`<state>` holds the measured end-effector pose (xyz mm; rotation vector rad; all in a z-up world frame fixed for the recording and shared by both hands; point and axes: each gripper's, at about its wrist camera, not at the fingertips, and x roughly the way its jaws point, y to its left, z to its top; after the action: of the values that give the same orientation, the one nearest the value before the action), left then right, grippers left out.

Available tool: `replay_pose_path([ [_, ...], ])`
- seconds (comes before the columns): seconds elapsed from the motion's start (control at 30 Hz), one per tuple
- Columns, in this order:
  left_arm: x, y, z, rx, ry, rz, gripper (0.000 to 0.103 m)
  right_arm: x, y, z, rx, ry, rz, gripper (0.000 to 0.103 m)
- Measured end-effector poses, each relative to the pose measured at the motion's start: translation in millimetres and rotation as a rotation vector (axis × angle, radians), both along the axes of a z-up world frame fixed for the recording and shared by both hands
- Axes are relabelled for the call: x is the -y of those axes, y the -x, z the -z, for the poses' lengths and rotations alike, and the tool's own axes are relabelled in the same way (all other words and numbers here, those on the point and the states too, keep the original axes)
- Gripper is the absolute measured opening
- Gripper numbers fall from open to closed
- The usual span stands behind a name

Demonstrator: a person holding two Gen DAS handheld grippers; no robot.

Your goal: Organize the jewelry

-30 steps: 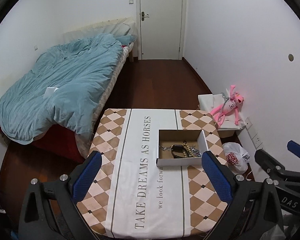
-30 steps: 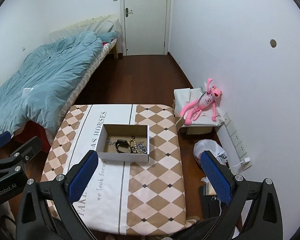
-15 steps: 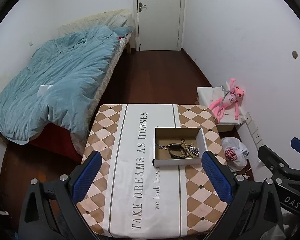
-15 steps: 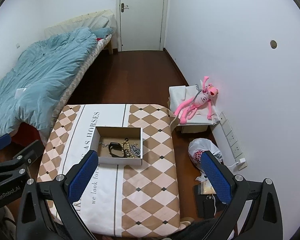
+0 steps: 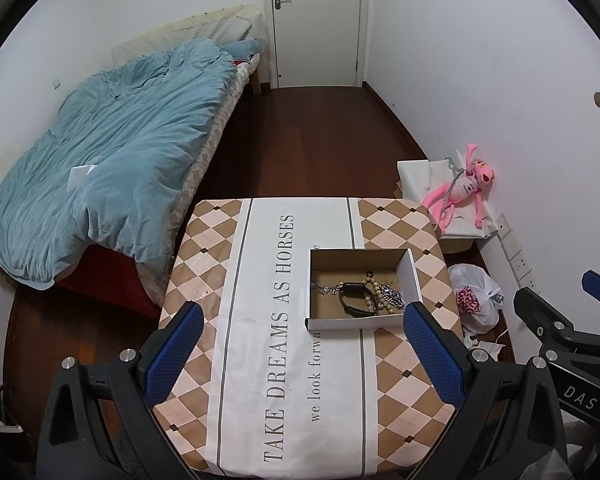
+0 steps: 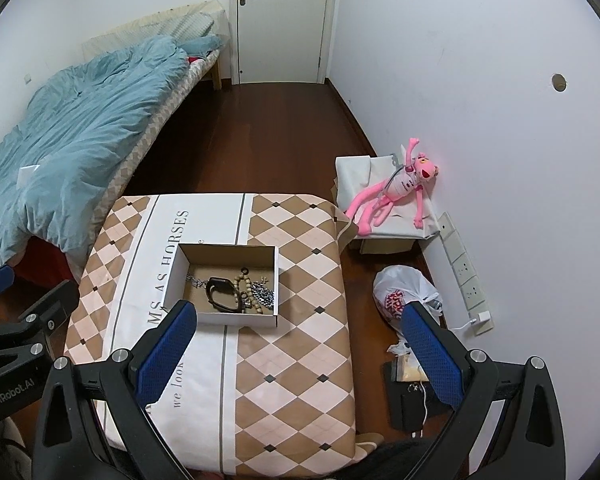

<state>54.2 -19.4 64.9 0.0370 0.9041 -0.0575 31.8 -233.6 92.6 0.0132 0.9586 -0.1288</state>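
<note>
Cardboard box nearer than before

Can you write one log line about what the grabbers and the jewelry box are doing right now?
left gripper: open, empty | right gripper: open, empty | box: on table, jewelry inside

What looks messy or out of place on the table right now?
Only the jewelry: inside the cardboard box, a black band, beaded strands and silver chains lie heaped together, overlapping. Nothing appears spilled onto the tablecloth.
</note>
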Motion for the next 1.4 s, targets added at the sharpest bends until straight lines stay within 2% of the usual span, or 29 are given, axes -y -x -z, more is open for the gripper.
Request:
replay_pose_path([
  [1.4, -3.1, 3.8, 1.6, 0.009, -0.008, -0.007, 0.102, -3.1, 0.4, 2.2, -0.007, -0.015, -0.006, 0.103],
])
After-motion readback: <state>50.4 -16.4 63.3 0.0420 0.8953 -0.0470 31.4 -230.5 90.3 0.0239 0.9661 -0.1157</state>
